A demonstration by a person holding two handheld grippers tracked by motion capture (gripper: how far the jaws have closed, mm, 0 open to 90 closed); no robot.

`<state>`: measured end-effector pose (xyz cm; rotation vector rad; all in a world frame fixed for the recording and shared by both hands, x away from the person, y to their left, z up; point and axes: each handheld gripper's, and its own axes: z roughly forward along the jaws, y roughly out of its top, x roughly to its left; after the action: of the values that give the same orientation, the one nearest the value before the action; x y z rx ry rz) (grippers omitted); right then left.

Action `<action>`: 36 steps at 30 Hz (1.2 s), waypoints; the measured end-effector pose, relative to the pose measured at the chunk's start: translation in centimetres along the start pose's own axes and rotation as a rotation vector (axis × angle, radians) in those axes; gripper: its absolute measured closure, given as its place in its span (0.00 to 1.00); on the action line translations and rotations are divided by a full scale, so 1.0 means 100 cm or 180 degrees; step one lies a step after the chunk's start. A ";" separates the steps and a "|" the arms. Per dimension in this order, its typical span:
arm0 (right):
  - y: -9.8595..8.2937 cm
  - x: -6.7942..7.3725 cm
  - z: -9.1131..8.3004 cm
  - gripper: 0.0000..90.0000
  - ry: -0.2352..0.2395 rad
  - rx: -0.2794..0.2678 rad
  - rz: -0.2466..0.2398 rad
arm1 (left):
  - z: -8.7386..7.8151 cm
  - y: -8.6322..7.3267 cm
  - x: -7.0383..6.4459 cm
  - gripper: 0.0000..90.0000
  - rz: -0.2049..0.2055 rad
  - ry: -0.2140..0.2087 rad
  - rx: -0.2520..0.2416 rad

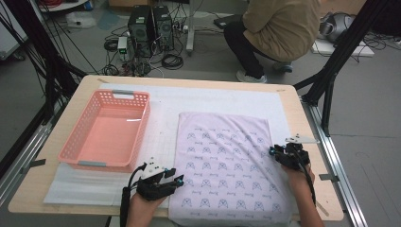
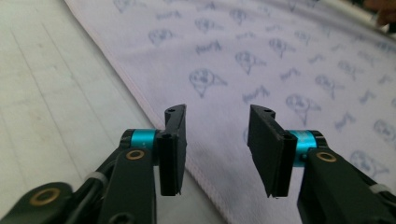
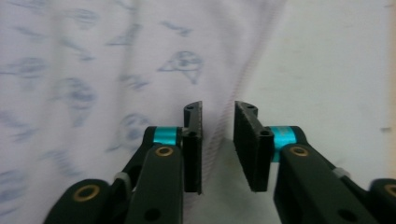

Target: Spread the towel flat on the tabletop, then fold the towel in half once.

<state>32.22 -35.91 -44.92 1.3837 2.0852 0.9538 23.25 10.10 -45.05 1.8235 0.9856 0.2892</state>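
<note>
A pale lilac cloth point(image 1: 222, 156) printed with small blue figures lies flat on the white mat, right of centre. My left gripper point(image 1: 178, 180) sits low at the cloth's left edge near the table front. In the left gripper view it point(image 2: 217, 140) stands open, and the hemmed edge of the cloth point(image 2: 261, 60) runs under the gap. My right gripper point(image 1: 273, 151) is at the cloth's right edge. In the right gripper view its jaws point(image 3: 218, 135) are open with a narrower gap, and the edge of the cloth point(image 3: 70, 84) lies just below them.
A pink plastic basket point(image 1: 75, 132), with nothing in it, stands on the white mat point(image 1: 161, 118) at the left. The wooden table point(image 1: 28, 184) ends close behind both hands. Beyond the far edge a person point(image 1: 279, 28) crouches on the floor near computer towers point(image 1: 150, 23) and cables.
</note>
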 end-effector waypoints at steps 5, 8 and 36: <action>0.002 -0.011 -0.001 0.74 -0.0205 -0.0009 0.0224 | -0.002 0.007 0.011 0.51 -0.0068 -0.0087 -0.0281; -0.004 -0.009 -0.016 0.67 -0.0090 -0.0232 0.0227 | -0.003 0.011 0.013 0.47 -0.0043 -0.0138 -0.0401; -0.031 0.002 -0.071 0.25 0.0409 -0.0674 0.0092 | -0.002 0.022 0.018 0.30 0.0071 -0.0100 -0.0559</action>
<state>25.30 -38.65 -42.62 1.2765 1.9913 1.2660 25.39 11.20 -43.50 1.6752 0.8905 0.3489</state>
